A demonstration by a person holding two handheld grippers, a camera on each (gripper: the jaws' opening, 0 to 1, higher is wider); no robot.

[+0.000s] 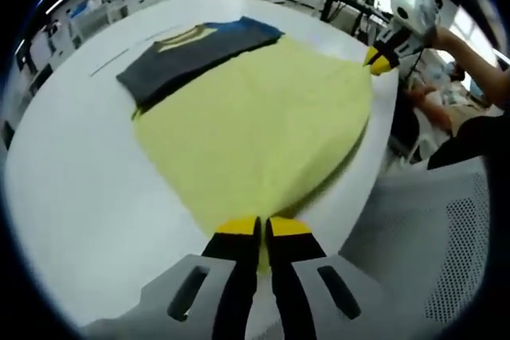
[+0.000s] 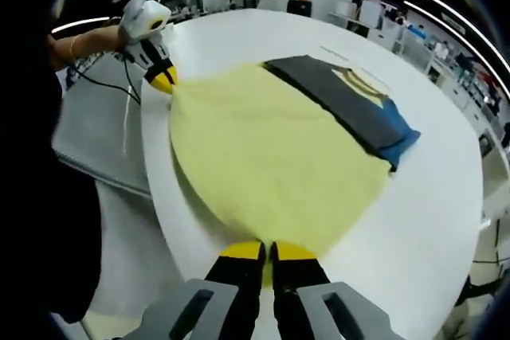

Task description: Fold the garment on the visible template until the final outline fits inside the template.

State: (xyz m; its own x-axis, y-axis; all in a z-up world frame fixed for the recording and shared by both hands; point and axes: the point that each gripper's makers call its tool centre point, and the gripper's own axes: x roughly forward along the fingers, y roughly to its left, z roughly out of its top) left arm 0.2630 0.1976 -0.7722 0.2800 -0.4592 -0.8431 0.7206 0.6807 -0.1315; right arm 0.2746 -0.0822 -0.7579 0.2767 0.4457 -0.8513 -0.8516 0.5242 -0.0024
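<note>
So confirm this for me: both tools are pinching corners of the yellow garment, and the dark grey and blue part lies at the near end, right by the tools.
Not quite. Both the left tool and the right tool do pinch the yellow garment at its near edge, but the dark grey and blue part lies at the far end, away from the tools. The left gripper view shows this plainly, on the white table.

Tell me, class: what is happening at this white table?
A person holds a gripper in each hand and is working on a garment spread on the white table. The left gripper is shut on one corner of its yellow part, and the right gripper is shut on the other corner. The grey and blue part lies flat at the far end. No fold is finished yet.
</note>
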